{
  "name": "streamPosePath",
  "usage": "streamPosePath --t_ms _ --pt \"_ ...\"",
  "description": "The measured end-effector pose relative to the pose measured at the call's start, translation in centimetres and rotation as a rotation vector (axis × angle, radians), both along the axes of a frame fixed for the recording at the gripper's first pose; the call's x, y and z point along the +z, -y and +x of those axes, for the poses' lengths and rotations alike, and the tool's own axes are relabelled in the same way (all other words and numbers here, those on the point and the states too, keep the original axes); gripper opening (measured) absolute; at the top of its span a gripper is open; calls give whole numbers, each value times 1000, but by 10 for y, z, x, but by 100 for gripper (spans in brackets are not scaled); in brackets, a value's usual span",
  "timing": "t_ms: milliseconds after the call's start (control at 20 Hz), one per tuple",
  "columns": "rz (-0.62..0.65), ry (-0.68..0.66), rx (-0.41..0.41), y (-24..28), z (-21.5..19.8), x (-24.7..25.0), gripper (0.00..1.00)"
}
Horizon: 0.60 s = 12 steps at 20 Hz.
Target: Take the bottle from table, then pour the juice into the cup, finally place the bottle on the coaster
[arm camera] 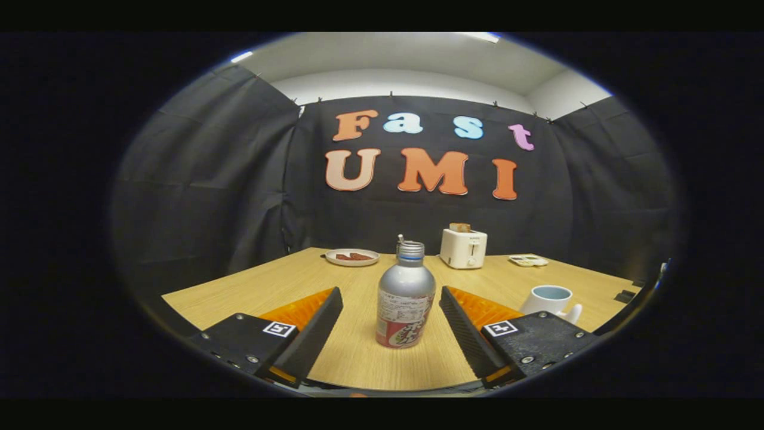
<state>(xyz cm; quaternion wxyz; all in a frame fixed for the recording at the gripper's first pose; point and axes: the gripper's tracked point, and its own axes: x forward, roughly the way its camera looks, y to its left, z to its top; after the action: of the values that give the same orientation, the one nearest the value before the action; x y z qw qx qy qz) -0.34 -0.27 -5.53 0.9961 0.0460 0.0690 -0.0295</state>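
**Bottle between spread fingers, not yet gripped**

The scene I watched was a booth hung with black cloth, with a pale wooden table (286, 280) running back to the rear wall under a white ceiling.

My gripper (391, 295) hung low over the near end of the table, its two black fingers (316, 328) spread wide with orange backing showing behind each one. Neither finger touched anything that I could see.

The bottle (405, 298) stood upright on the table between the fingers, roughly centred in the gap and clear of both. It was silver, with a printed label low on its body and a threaded neck at the top; I could not tell whether a cap was on it.

Past the right finger, the cup (550, 298) sat on the table, pale blue inside and white outside, its handle turned toward the gripper side.

Farther back, near the wall, I saw a white toaster (463, 248) with something brown poking from its slot, a plate (352, 257) with dark reddish pieces to the left of it, and a small flat tray (528, 260) to its right. A dark object (625, 295) lay at the table's far right edge, too small to identify.
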Motion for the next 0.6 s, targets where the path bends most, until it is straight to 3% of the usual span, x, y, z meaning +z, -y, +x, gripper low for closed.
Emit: streamPosePath --t_ms 350,600 --pt "52 -61 -16 6 15 -45 99" --pt "17 -138 -25 9 24 -67 98"
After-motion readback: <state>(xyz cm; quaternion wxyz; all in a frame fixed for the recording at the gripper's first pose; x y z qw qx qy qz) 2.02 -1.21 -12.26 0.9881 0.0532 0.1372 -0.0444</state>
